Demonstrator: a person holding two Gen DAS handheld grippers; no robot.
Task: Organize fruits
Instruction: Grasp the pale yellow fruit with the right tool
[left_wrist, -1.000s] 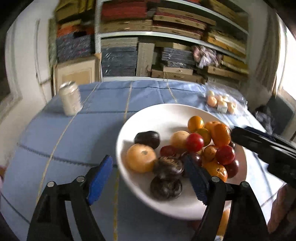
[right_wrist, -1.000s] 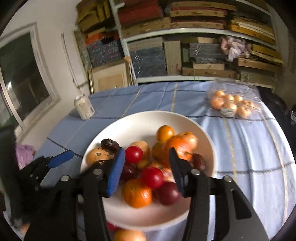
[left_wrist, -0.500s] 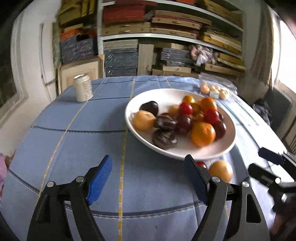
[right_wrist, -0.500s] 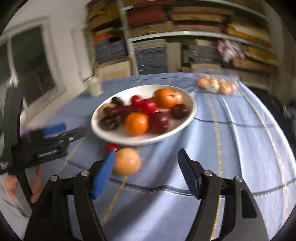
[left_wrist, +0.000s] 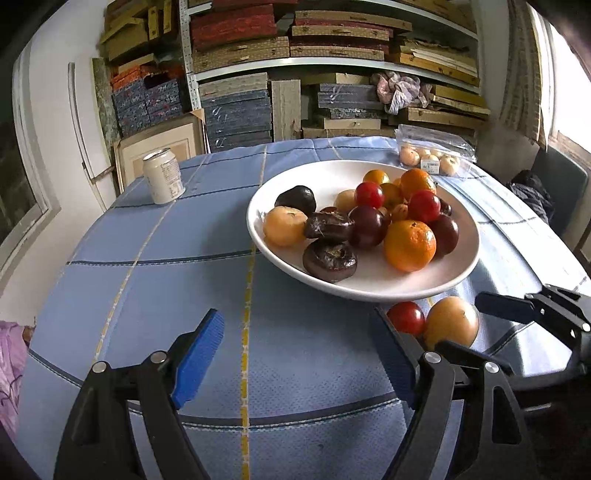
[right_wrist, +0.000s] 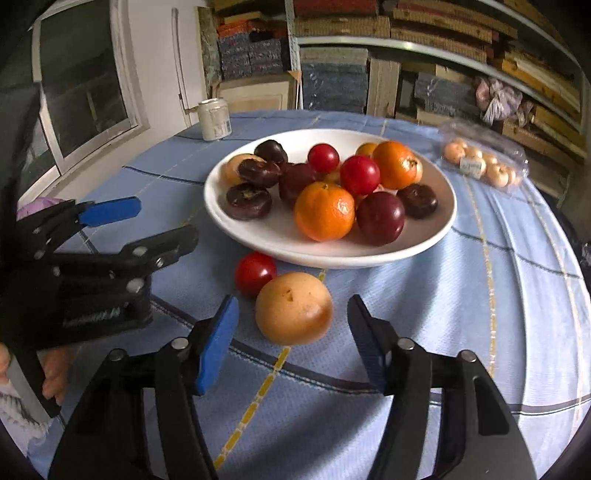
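Note:
A white plate (left_wrist: 369, 291) (right_wrist: 332, 258) holds several oranges, red fruits and dark fruits. Just in front of it on the blue cloth lie a pale orange fruit (left_wrist: 450, 323) (right_wrist: 293, 308) and a small red fruit (left_wrist: 405, 317) (right_wrist: 255, 271). My right gripper (right_wrist: 291, 314) straddles the pale fruit; its jaws are closing, and a gap shows between each pad and the fruit. My left gripper (left_wrist: 295, 332) stands open over bare cloth, left of the two loose fruits, with nothing between its fingers. Each gripper shows in the other's view, right gripper (left_wrist: 517, 314), left gripper (right_wrist: 147, 229).
A drink can (left_wrist: 163, 177) (right_wrist: 214, 118) stands at the far left of the table. A clear bag of small pale fruits (left_wrist: 430, 160) (right_wrist: 480, 162) lies at the far right. Shelves of stacked boxes rise behind. A hand (right_wrist: 55, 373) holds the left gripper.
Both grippers have drawn back from over the plate toward the near edge. The right one has sunk to the loose pale fruit, which now lies between its fingers.

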